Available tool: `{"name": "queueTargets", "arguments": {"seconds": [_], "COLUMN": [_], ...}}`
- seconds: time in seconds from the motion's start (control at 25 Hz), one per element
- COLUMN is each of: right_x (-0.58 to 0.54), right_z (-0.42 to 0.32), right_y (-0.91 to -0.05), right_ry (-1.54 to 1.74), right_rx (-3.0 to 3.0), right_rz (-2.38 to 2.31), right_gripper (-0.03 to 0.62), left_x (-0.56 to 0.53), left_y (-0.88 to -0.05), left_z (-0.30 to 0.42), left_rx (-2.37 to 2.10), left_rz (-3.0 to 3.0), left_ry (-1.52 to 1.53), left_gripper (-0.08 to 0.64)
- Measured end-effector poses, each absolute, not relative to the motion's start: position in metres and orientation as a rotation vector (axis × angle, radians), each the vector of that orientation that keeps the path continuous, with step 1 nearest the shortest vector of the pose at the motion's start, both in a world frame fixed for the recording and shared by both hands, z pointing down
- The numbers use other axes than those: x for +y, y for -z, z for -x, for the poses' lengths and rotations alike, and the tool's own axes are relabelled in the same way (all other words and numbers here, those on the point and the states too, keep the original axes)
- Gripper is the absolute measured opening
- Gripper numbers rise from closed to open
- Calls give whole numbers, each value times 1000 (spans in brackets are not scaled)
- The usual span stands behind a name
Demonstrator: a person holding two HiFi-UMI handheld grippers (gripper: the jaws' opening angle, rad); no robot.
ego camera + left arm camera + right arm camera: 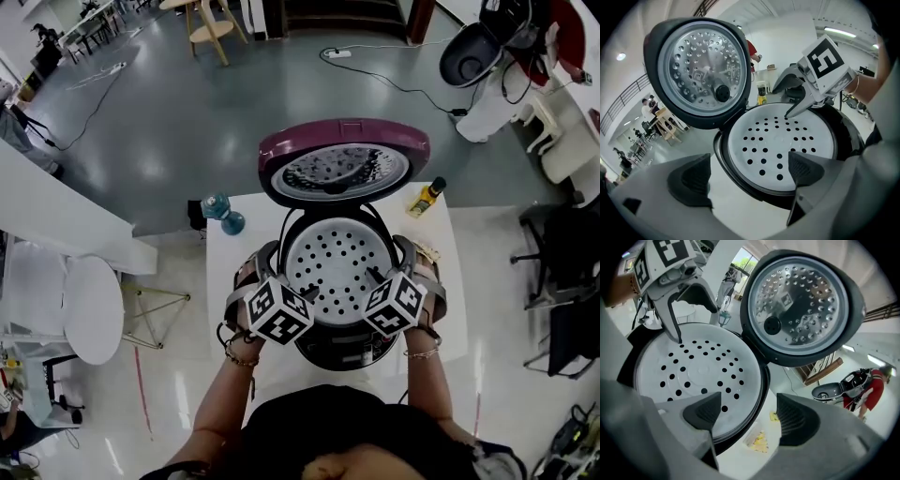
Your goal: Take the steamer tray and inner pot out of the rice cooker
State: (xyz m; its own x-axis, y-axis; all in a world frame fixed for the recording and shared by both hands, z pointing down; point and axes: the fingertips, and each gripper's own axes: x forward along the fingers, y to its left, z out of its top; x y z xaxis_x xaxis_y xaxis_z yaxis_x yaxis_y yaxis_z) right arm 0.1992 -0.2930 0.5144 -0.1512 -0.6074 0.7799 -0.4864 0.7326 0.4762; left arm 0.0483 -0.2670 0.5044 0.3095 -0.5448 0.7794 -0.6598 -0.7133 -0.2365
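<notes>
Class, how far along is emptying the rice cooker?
Done: the maroon domed lid stands open. In hand: the left gripper and right gripper, both open, straddle the white perforated steamer tray at its rim. Left: lifting the tray, then the hidden inner pot.

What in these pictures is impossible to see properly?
Inner pot, and anything inside it: every view, covered by the steamer tray.
Yellow bottle label: head view, too small to read.
Blue object: head view, too small to identify.
Yellow packet: right gripper view, blurred, print unreadable.
</notes>
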Motion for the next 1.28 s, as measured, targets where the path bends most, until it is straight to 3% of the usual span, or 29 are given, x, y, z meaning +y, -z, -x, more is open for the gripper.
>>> {"name": "queueTargets", "arguments": {"seconds": [0.28, 0.56, 0.68, 0.8, 1.28], "right_x": [-306, -312, -308, -306, -314], "right_z": [-198, -214, -212, -208, -212], "right_y": [-536, -531, -529, -520, -475], "right_ry": [169, 181, 102, 91, 21], "right_rx": [-1690, -1669, -1745, -1795, -2013], "right_rz": [-796, -828, -837, -880, -1147], "right_gripper": [366, 341, 271, 152, 72], "left_x": [-275, -285, -284, -284, -280], "left_y": [-529, -531, -531, -527, -526], "left_z": [-41, -34, -36, -36, -42], "left_rx": [-1073, -1135, -1121, -1134, -1111], "left_rz": [-2352, -2332, -2335, -2341, -2344], "left_ry": [-1524, -1476, -1468, -1441, -1356], "left_gripper": [511, 511, 511, 511, 511]}}
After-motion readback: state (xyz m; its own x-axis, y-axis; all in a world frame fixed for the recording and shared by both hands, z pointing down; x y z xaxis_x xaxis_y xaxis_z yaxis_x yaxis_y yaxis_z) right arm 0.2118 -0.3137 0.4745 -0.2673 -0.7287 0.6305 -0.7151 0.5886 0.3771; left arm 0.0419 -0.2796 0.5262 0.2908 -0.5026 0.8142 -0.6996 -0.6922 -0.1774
